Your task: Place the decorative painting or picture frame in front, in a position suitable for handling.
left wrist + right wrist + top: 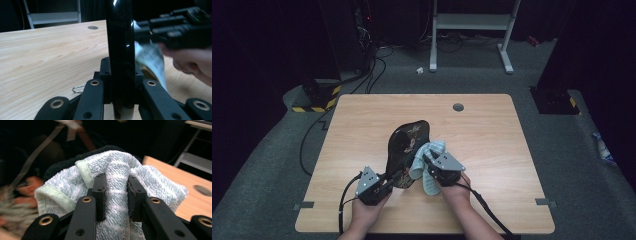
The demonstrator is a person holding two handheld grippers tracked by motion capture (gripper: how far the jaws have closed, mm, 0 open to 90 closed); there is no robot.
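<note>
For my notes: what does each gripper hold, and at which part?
The left gripper clamps the black tray at its near edge. The right gripper pinches a fold of the pale blue towel.

Gloss, terry and wood grain

The black tray (406,150) looks lacquered, glossy and smooth, throwing highlights; the pale blue cloth (117,170) is looped terry, rough and matt; the table (362,125) is light wood-grain, smooth; a small wire clip (78,89) looks like metal.
</note>
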